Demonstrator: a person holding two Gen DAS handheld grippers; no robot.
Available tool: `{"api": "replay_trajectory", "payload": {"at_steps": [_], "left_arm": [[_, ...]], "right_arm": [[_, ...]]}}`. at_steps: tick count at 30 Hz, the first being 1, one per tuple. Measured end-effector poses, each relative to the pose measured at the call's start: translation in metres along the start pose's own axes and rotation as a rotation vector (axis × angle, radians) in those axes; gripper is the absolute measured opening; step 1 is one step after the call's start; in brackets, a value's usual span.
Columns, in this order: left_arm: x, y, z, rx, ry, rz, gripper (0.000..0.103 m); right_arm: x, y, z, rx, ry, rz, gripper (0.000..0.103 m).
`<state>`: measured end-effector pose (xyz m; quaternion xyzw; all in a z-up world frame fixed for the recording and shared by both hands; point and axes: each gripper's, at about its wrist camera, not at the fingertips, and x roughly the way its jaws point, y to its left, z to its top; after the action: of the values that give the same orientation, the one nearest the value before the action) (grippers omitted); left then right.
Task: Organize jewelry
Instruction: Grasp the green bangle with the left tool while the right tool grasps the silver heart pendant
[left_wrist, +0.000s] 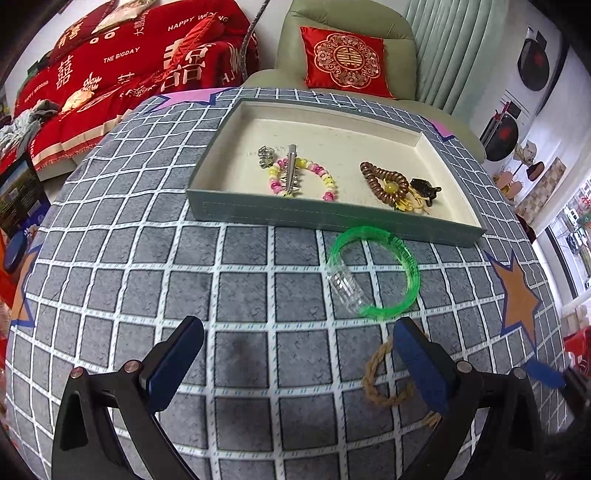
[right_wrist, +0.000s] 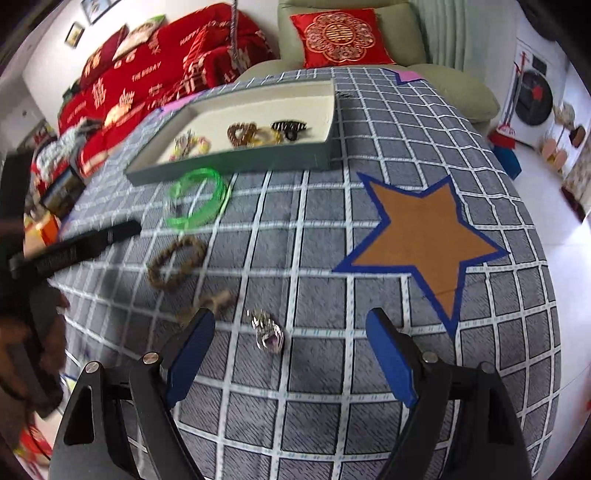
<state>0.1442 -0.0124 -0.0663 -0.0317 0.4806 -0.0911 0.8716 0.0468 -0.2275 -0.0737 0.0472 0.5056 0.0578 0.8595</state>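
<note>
Both grippers pointed down at the grid-cloth table (left_wrist: 110, 258), jaws apart, nothing between them. Left gripper (left_wrist: 299, 362) hovered near the green bangle (left_wrist: 373, 269) – just beside the tray (left_wrist: 332, 218), with braided rope bracelet (left_wrist: 384, 376) by its right finger. Right gripper (right_wrist: 291, 354) straddled a small silver ring (right_wrist: 267, 332). Beaded bracelets already lay in tray.

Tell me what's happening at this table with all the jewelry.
A person with a gripper in each hand is sorting jewelry into a tray that already holds beaded bracelets. Both grippers are open and empty. The right gripper hovers over a small silver piece; the left gripper is near a green bangle and a braided band.
</note>
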Motion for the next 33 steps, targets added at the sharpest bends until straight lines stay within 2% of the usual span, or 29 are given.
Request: {"api": "replay_trajectory", "payload": {"at_steps": [15, 16, 17, 23, 25, 28, 30, 32, 33], "left_arm": [[0.024, -0.019, 0.019, 0.015, 0.018, -0.001, 0.103], [0.024, -0.02, 0.019, 0.019, 0.02, 0.002, 0.1], [0.027, -0.021, 0.02, 0.023, 0.031, 0.009, 0.097], [0.035, -0.023, 0.021, 0.025, 0.049, 0.021, 0.097], [0.038, -0.025, 0.02, 0.035, 0.055, 0.028, 0.09], [0.039, -0.027, 0.019, 0.047, 0.05, 0.041, 0.088], [0.039, -0.03, 0.02, 0.066, 0.041, 0.063, 0.071], [0.037, -0.032, 0.02, 0.083, 0.038, 0.067, 0.061], [0.036, -0.032, 0.02, 0.084, 0.036, 0.064, 0.051]], "right_arm": [[0.012, 0.019, -0.013, -0.078, 0.017, -0.032, 0.086], [0.012, 0.02, -0.014, -0.084, 0.017, -0.034, 0.085], [0.012, 0.021, -0.014, -0.089, 0.015, -0.038, 0.083], [0.013, 0.032, -0.014, -0.138, 0.005, -0.081, 0.072], [0.014, 0.035, -0.014, -0.156, 0.002, -0.086, 0.069], [0.014, 0.036, -0.013, -0.17, 0.002, -0.085, 0.066], [0.014, 0.038, -0.012, -0.174, 0.003, -0.081, 0.064], [0.014, 0.039, -0.012, -0.182, 0.003, -0.078, 0.053], [0.013, 0.041, -0.012, -0.186, 0.005, -0.075, 0.049]]}}
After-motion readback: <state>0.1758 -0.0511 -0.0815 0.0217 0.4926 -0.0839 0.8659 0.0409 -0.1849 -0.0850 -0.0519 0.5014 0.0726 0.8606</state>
